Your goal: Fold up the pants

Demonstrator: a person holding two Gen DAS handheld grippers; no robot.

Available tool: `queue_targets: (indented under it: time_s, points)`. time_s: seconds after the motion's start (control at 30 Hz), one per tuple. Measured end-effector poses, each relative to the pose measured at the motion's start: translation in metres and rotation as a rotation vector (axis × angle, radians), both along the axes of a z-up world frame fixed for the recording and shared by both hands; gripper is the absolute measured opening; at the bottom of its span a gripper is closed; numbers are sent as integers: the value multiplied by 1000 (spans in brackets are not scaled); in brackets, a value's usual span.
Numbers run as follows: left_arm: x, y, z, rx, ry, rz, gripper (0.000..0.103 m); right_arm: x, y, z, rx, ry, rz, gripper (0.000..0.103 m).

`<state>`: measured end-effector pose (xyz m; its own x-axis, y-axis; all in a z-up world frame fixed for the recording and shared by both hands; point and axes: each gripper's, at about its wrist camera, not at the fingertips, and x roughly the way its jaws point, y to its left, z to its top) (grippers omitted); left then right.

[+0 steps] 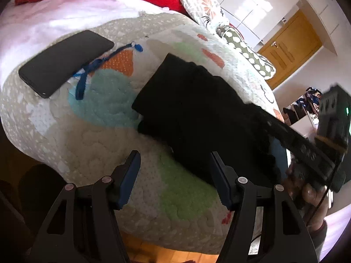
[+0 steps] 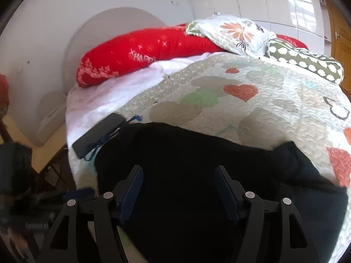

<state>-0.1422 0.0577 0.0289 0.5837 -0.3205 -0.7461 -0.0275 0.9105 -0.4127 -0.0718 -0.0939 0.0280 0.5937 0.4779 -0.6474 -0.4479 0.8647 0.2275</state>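
Black pants [image 1: 197, 114] lie folded on the quilt [image 1: 92, 144] near bed edge, phone [image 1: 65, 62] w/ blue strap beside them. Left gripper [image 1: 174, 175] released, jaws apart, nothing btwn. Right gripper [image 2: 178, 188] also released, jaws apart over the pants, not pinching.

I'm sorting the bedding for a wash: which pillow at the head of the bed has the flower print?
The pale floral pillow, lying between the plain red pillow and the olive pillow with white shapes.
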Motion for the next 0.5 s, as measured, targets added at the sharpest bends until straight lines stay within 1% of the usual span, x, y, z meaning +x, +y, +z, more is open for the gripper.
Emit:
queue_targets:
  time_s: [0.1, 0.23, 0.33, 0.37, 0.4, 0.47, 0.5]
  points:
    - [7, -6, -3, 1, -9, 11, 64, 18, 10, -6, -31, 5, -13, 65]
    - [19, -11, -8, -24, -3, 19, 65, 43, 22, -17, -66, 27, -24, 65]
    - [29, -14, -12, -52, -3, 27, 71, 61, 32, -27, -83, 52, -13, 65]
    - [32, -15, -12, -57, -5, 34, 71, 68, 35, -35, -100, 85, -10, 67]
    - [35, -15, -13, -66, -9, 43, 71, 72, 36, -39, -103, 104, -12, 68]
    - [40, -12, -14, -90, -18, 57, 71, 73, 34, -39, -74, 101, -14, 72]
    - [41, -11, -14, -102, -24, 65, 71, 73, 32, -39, -63, 103, -13, 72]
